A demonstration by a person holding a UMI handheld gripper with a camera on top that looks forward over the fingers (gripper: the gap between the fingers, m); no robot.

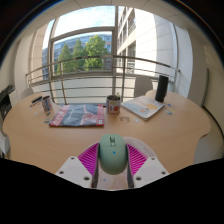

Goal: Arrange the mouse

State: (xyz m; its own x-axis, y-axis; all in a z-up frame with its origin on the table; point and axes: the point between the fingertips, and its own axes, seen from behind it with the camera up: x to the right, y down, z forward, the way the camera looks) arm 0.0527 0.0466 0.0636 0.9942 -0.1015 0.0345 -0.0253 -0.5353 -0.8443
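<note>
Fingers of the gripper (112,165) are clamping the pale green mouse (112,151) at lower centre above the table (40,135), suggesting pickup is done and placement is remaining.

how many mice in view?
1. The mouse, pale green, sits between the gripper fingers on the round table. None elsewhere visible, though table clutter could hide one.

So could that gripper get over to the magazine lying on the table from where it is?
Probably yes. The hand-held gripper has a pale green computer mouse between its fingers, and bare round wooden table lies between it and the colourful flat magazine, with nothing in the way.
</note>
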